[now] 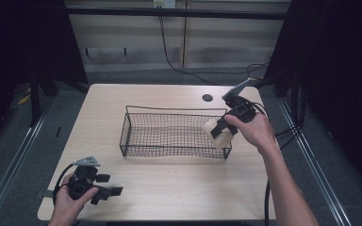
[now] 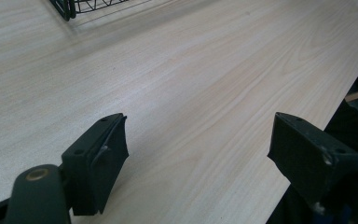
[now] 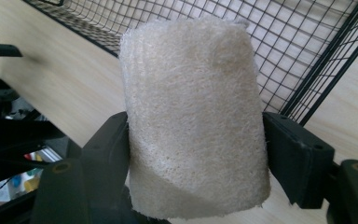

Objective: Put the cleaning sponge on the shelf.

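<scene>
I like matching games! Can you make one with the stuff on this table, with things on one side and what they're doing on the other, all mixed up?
Things:
1. loofah sponge
2. wire basket
3. left gripper
4. right gripper

States:
A. jaws wide apart, nothing between them
B. black mesh, standing in the middle of the table
C. pale and fuzzy, squeezed between two black jaws
D. held over the basket's right end, clamped on something

Pairs: 1-C, 2-B, 3-A, 4-D
</scene>
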Tool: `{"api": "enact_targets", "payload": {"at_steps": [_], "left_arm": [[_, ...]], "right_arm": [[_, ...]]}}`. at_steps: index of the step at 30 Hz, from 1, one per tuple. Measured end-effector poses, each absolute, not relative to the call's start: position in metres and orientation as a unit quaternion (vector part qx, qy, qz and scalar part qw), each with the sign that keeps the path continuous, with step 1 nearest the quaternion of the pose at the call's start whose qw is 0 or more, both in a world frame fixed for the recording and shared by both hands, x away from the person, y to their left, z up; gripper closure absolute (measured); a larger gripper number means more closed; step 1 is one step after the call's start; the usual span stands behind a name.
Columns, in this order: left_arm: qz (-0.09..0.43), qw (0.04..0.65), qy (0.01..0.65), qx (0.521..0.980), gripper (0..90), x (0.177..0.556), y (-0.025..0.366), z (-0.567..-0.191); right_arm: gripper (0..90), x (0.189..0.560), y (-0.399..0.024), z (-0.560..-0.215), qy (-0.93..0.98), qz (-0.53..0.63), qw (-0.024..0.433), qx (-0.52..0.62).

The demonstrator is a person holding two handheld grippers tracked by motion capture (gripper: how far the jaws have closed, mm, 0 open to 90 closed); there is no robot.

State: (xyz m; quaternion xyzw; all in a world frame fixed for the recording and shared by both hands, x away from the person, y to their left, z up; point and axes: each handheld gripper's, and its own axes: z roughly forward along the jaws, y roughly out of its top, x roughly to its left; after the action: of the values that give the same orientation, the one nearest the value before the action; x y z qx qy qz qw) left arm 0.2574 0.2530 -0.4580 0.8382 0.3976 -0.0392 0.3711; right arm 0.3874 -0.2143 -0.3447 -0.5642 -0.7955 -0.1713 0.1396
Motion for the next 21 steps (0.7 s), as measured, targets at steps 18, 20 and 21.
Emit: {"api": "enact_targets", "payload": {"at_steps": [18, 20, 21], "left_arm": [[-0.04, 0.372, 0.397, 0.838, 18.9, 0.257, 0.254, -0.458], [-0.041, 0.372, 0.397, 0.838, 18.9, 0.258, 0.254, -0.458], [-0.041, 0.372, 0.397, 0.838, 18.9, 0.258, 0.254, -0.458]], "right_arm": [[28.0, 0.402, -0.21, -0.358, -0.773, -0.168, 0.124, -0.599], [28.0, 0.402, -0.209, -0.36, -0.769, -0.17, 0.125, -0.604], [28.0, 0.403, -0.209, -0.361, -0.77, -0.164, 0.124, -0.604]]}}
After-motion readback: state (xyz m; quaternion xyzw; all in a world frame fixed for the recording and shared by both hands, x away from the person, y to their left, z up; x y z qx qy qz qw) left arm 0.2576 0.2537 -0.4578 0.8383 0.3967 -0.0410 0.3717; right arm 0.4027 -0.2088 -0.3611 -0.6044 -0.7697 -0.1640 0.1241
